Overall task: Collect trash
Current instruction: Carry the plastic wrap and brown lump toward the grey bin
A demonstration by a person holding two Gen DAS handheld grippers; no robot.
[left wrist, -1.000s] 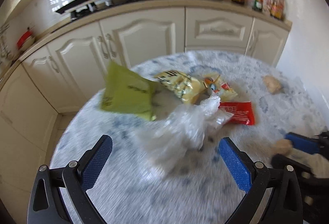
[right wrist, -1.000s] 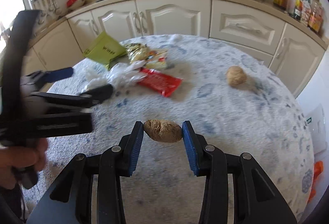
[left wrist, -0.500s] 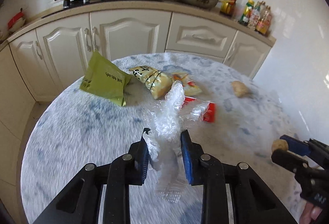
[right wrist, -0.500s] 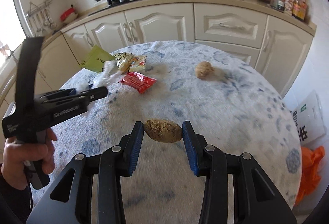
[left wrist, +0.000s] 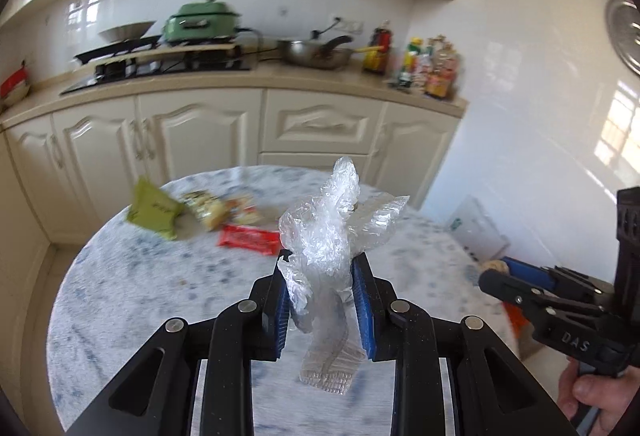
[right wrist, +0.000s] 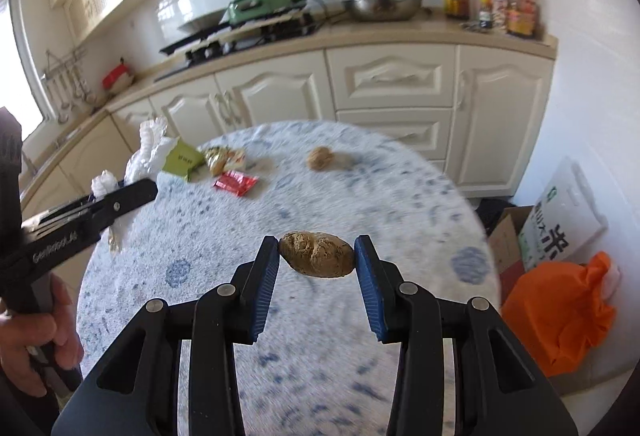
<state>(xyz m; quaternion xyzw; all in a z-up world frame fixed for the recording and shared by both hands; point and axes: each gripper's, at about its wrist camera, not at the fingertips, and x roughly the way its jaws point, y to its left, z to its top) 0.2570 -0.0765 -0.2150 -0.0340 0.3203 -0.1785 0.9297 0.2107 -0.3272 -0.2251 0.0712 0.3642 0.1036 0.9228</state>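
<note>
1. My left gripper (left wrist: 320,276) is clamping a crumpled clear plastic wrap (left wrist: 328,236) between its blue pads, and I am holding it up above the round blue-and-white mottled table (left wrist: 140,296). The wrap's upper part is fanning out above the fingertips while its lower end is hanging down between the black arms.

2. My right gripper (right wrist: 316,256) is pinching a brown crumpled paper wad (right wrist: 316,254) at both ends, lifted clear of the tabletop (right wrist: 400,204).

3. In the right wrist view, the left gripper (right wrist: 132,192) is showing at the left edge with the white-looking plastic (right wrist: 150,152) sticking up from it, and my left hand (right wrist: 36,336) is gripping its handle.

4. In the left wrist view, the right gripper (left wrist: 500,272) is reaching in from the right edge with the brown wad (left wrist: 496,266) just visible at its tips.

5. Trash is lying on the far left part of the table: an olive-green flat pouch (left wrist: 154,212), a yellow patterned snack bag (left wrist: 204,208) just beside it, an orange-and-white wrapper (left wrist: 244,210) next to that, and a red rectangular packet (left wrist: 248,240) nearer to me.

6. A second brown paper ball (right wrist: 320,158) is sitting alone toward the table's far side, well apart from the wrappers.

7. An orange plastic bag (right wrist: 560,312) is sitting on the floor to the right of the table, beside a cardboard box (right wrist: 506,240).
</note>
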